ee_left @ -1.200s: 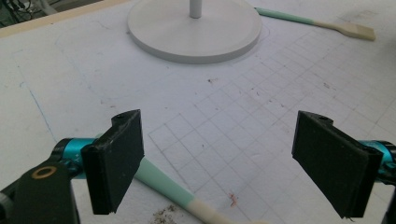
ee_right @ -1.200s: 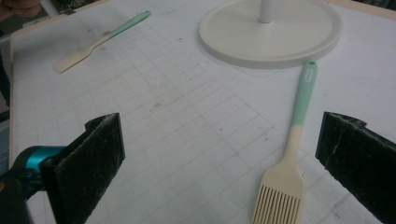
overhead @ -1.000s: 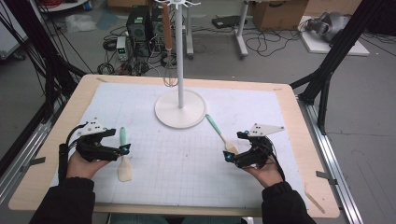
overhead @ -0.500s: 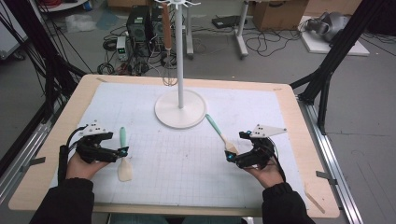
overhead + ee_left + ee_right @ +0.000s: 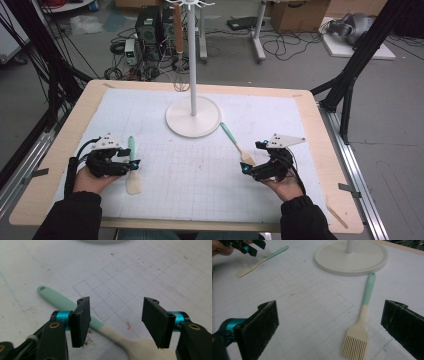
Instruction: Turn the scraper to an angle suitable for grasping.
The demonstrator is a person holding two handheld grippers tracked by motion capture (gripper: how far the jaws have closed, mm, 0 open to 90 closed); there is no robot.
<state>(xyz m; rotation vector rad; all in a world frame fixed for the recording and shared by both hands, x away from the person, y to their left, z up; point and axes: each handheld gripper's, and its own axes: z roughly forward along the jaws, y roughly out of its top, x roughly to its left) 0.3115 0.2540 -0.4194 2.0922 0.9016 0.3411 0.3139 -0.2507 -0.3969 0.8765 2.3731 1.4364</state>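
**Left jaws narrowing over the spatula, right jaws wide above the brush**

From the high view I see my left gripper (image 5: 131, 162) at the lower left of the frame, sitting over the spatula (image 5: 132, 172), which lies on the white gridded mat (image 5: 200, 175) with its mint handle pointing up the frame and its cream blade toward the bottom edge. In the left gripper view the spatula (image 5: 100, 326) runs diagonally from the upper left to the lower right, passing under and between my jaws. They have just been closing and now stand about half open; the spatula lies between them, but I see no pad pressing on it.

My right gripper (image 5: 248, 169) is at the lower right of the high view, just beside the pastry brush (image 5: 235, 145). In the right gripper view the brush (image 5: 362, 325) lies right of centre, bristles toward the bottom edge, handle tip just short of the white stand base (image 5: 352, 257) at the top. My right jaws stand wide apart and grip nothing.
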